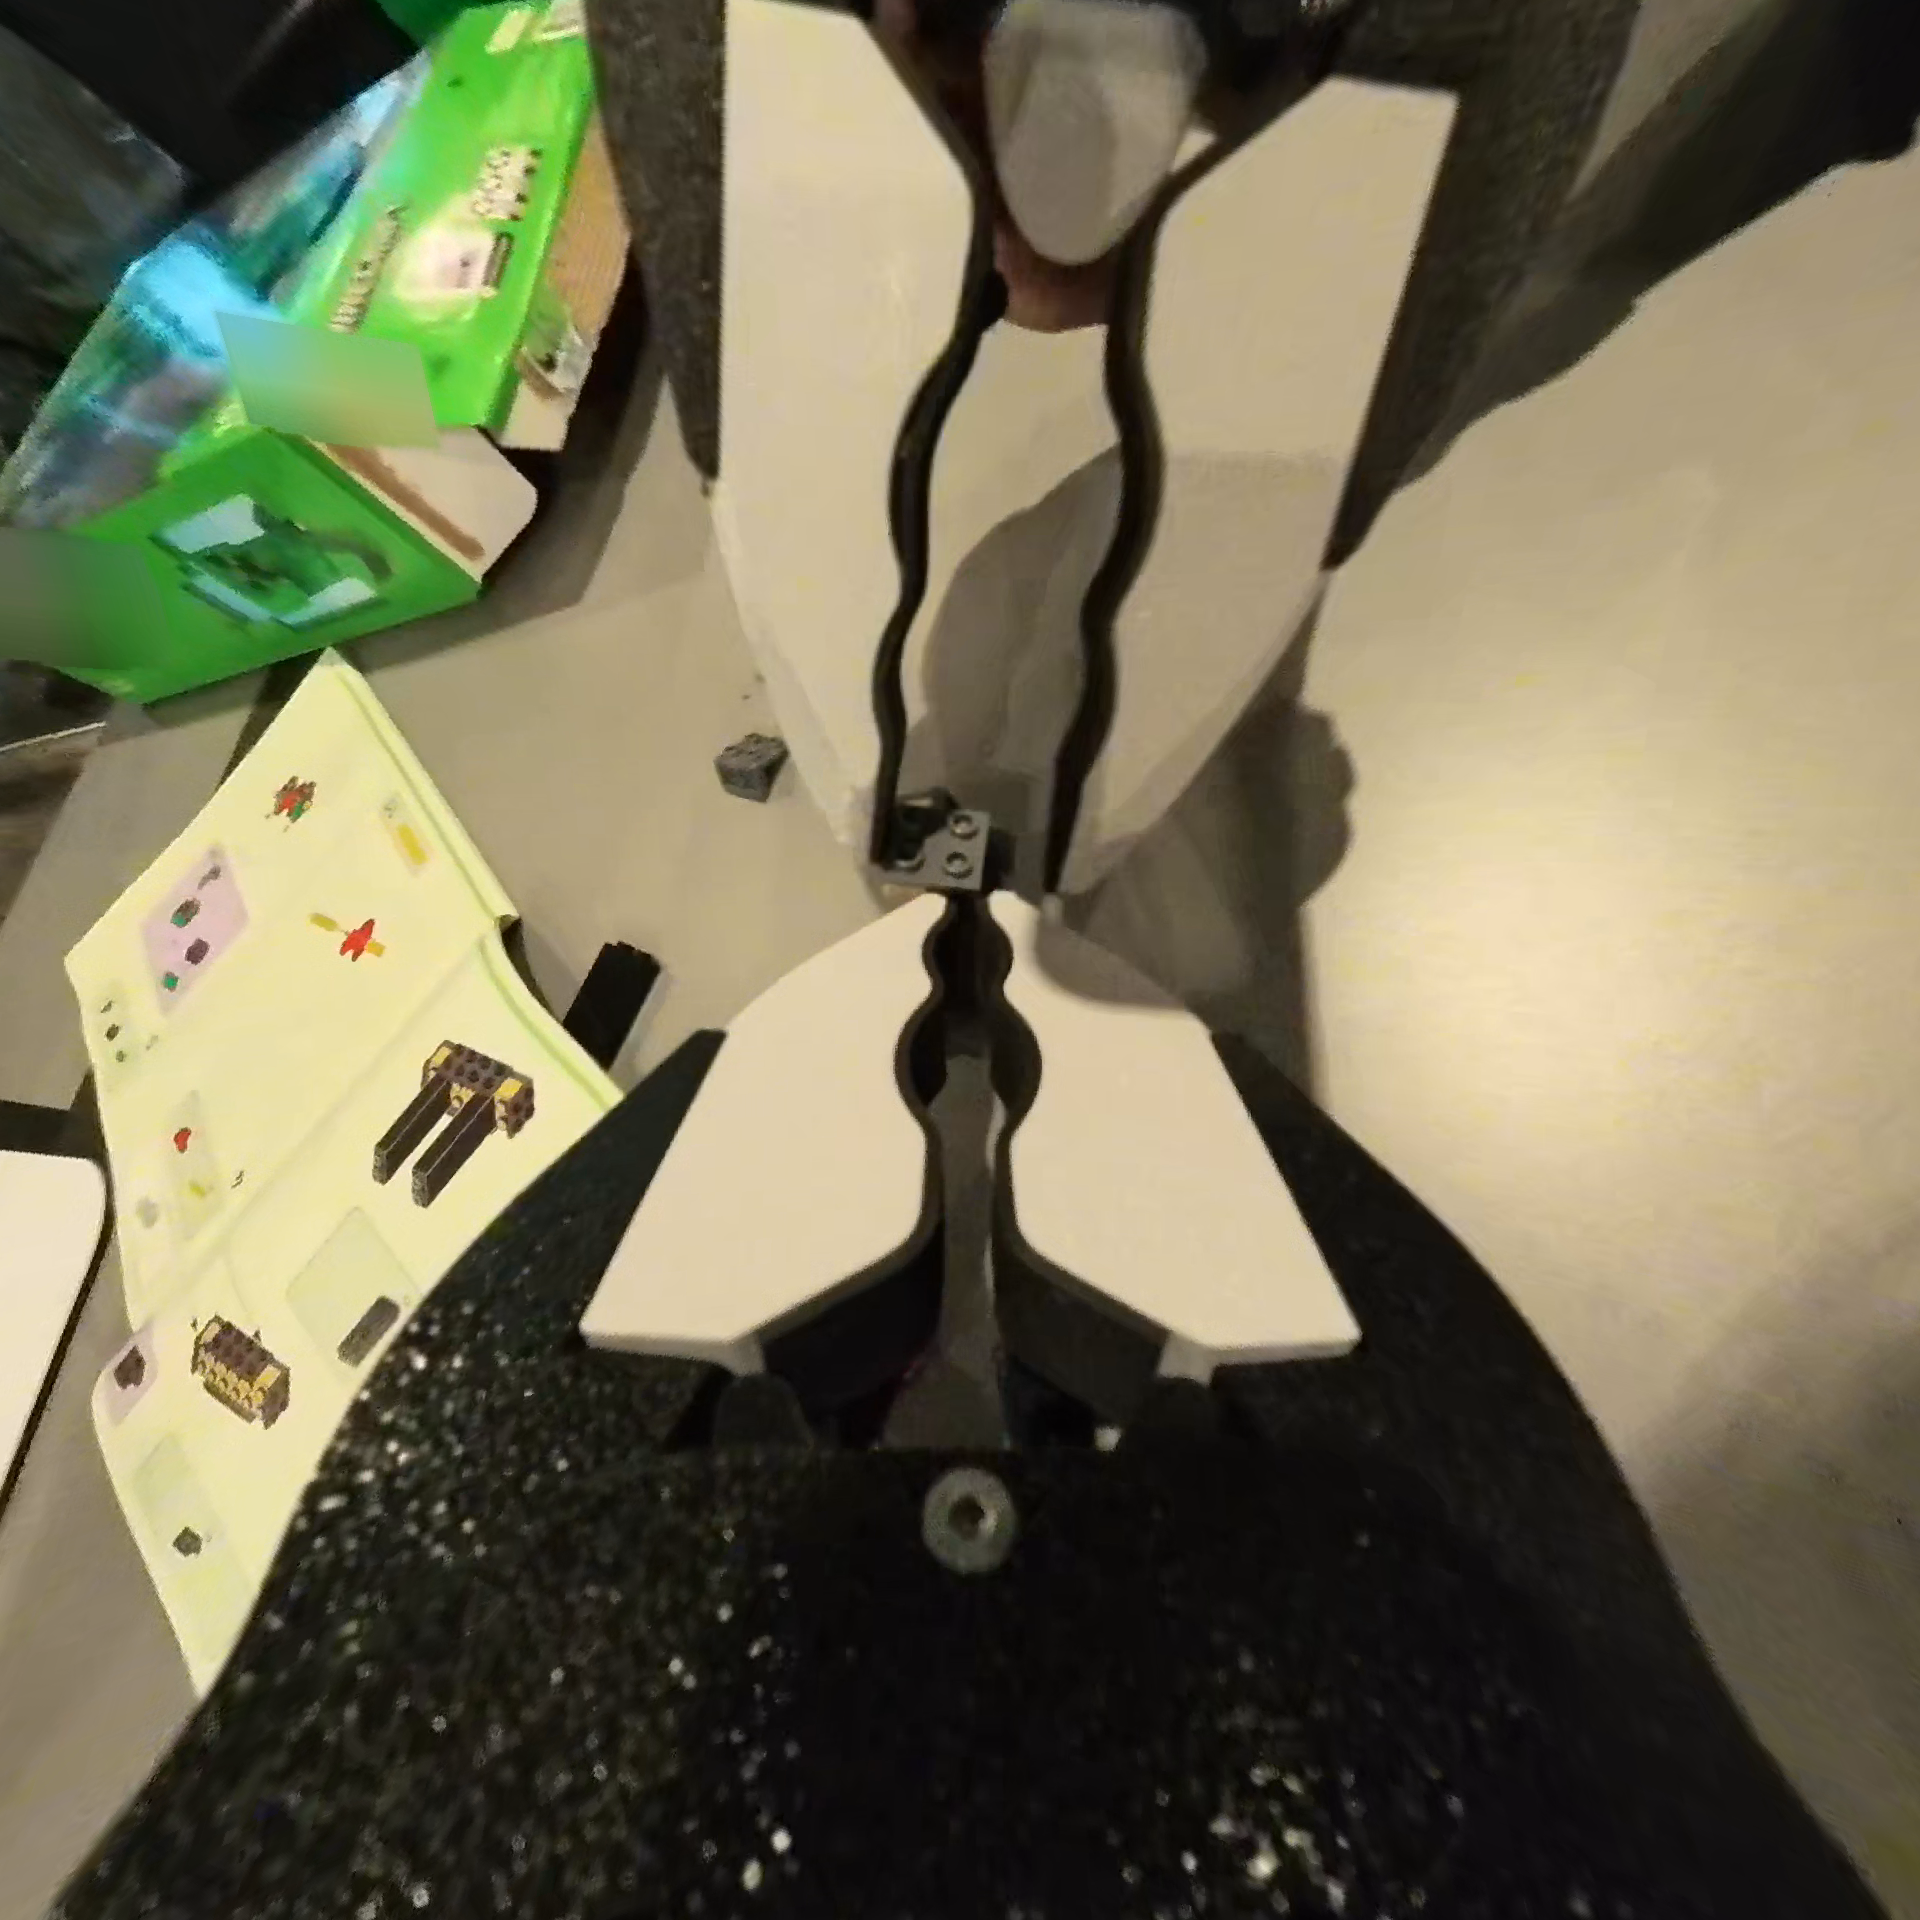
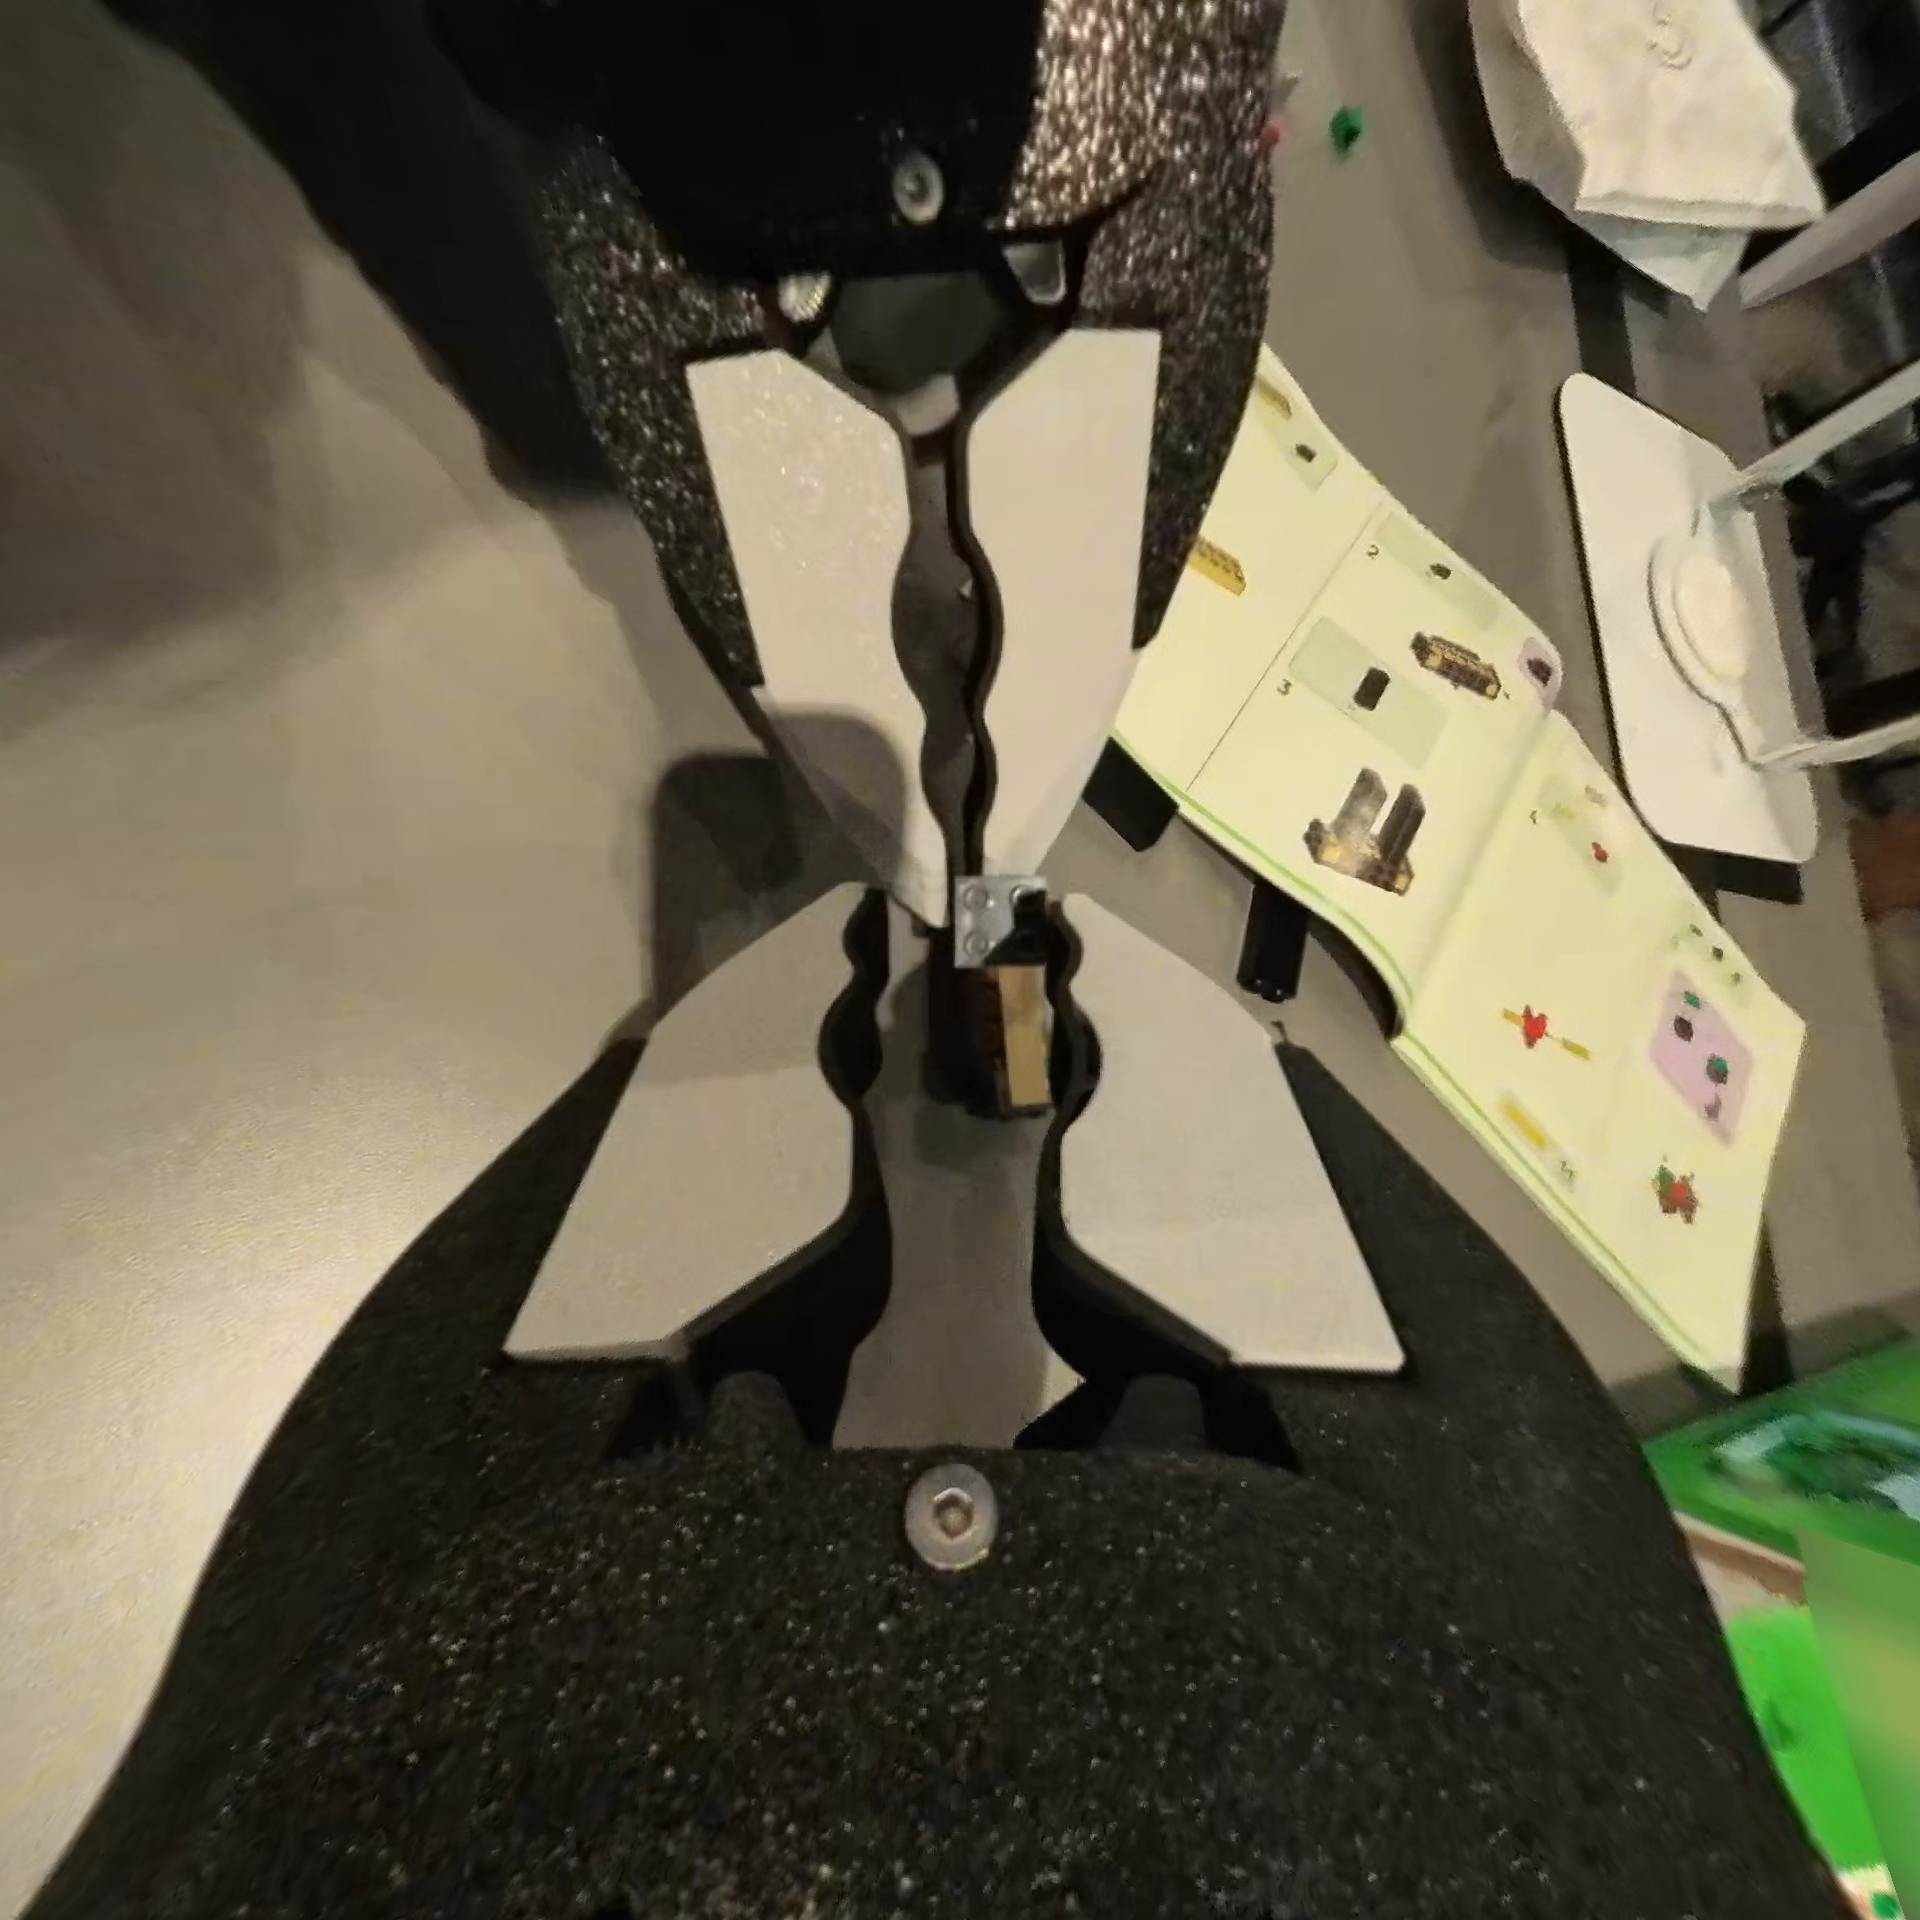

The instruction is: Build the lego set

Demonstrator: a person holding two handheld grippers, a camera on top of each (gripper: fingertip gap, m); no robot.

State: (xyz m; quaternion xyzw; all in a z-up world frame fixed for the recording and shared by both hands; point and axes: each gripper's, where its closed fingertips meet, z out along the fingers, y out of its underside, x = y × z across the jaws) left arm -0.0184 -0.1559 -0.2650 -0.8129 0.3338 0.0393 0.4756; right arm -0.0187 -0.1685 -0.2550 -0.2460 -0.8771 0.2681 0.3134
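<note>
My left gripper (image 1: 966, 914) is shut on a small grey studded plate (image 1: 961, 844), pinched by its edge at the fingertips. My right gripper (image 2: 971, 920) is closed around a small black and tan lego assembly (image 2: 1003, 1039). The two grippers meet tip to tip above the table. The grey plate (image 2: 985, 916) sits against the end of the assembly. In the left wrist view the right gripper (image 1: 966, 868) comes down from the top. In the right wrist view the left gripper (image 2: 971, 894) comes down from the top. Most of the assembly is hidden between the right fingers.
An open instruction booklet (image 1: 312, 1091) (image 2: 1455, 831) lies on the grey table, with a long black brick (image 1: 613, 997) (image 2: 1273, 935) partly under its edge. A loose grey brick (image 1: 750, 767) lies near the green set box (image 1: 312, 416). A white pad (image 2: 1683, 644) lies beyond the booklet. The tips of both grippers are at nearly the same place.
</note>
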